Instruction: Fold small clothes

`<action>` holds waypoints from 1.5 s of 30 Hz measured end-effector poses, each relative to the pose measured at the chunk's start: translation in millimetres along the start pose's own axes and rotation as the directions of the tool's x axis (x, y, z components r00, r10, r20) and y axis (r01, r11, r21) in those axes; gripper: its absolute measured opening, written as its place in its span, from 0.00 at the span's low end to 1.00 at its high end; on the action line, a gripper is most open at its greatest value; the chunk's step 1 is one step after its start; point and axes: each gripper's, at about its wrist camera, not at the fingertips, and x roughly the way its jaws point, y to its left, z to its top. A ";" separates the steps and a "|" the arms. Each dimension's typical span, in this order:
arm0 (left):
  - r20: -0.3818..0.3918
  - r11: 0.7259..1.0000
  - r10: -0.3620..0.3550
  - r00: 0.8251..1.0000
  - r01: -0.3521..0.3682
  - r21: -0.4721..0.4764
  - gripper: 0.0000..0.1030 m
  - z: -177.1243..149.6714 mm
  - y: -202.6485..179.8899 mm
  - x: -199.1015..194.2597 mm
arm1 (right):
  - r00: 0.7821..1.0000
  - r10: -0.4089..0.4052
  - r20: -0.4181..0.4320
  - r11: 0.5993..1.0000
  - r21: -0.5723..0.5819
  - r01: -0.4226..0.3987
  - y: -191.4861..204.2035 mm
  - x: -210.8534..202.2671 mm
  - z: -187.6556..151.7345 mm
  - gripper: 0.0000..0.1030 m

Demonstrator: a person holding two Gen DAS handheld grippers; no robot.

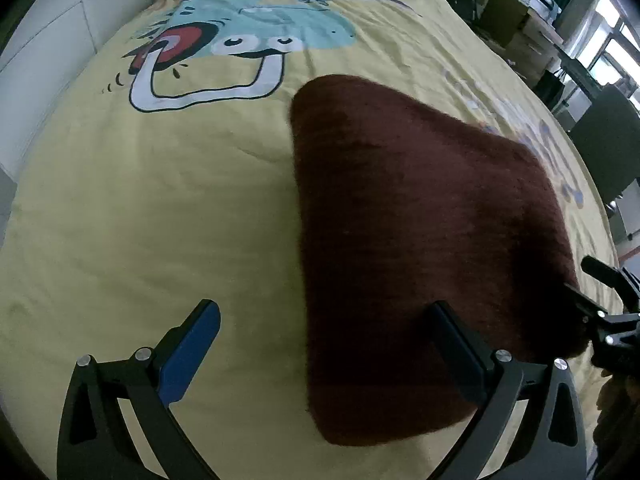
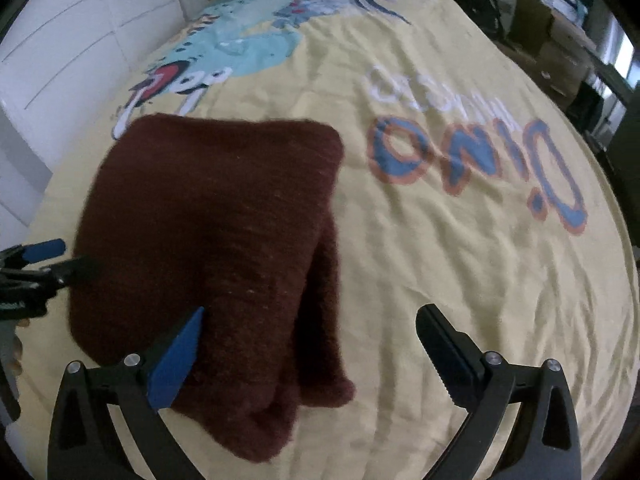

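Folded maroon knit garment (image 1: 420, 240) on dino bedsheet (image 1: 160, 200), long axis roughly 12–6; left gripper (image 1: 324, 360) and right gripper (image 2: 312, 356) both wide, empty, straddling its near corners; nearer arm unclear.

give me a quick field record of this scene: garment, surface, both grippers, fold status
garment: dark maroon fuzzy knit garment, folded into a compact layered bundle, lying flat
surface: yellow bedspread with a cartoon dinosaur print, lightly wrinkled
left hand-held gripper: open, near left edge of the garment between its fingers, pads not pressing
right hand-held gripper: open, over the garment's near right corner, nothing gripped
fold status: garment looks folded and lies free of both grippers
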 end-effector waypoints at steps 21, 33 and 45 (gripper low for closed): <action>0.107 1.000 0.025 0.994 -0.026 0.010 0.99 -20.5 -5.5 -48.5 | 0.997 0.042 0.062 0.993 0.111 -0.049 -27.3 -48.3 -24.3 1.00; 0.154 0.992 0.113 0.982 -0.103 -0.073 0.99 -72.2 2.2 -161.3 | 0.974 -0.079 0.211 0.992 0.112 0.056 -26.4 -189.9 -72.3 1.00; 0.128 0.981 0.187 0.974 -0.179 -0.075 0.99 -117.3 16.4 -173.2 | 0.973 -0.144 0.181 0.985 0.126 0.122 -35.0 -218.1 -121.8 1.00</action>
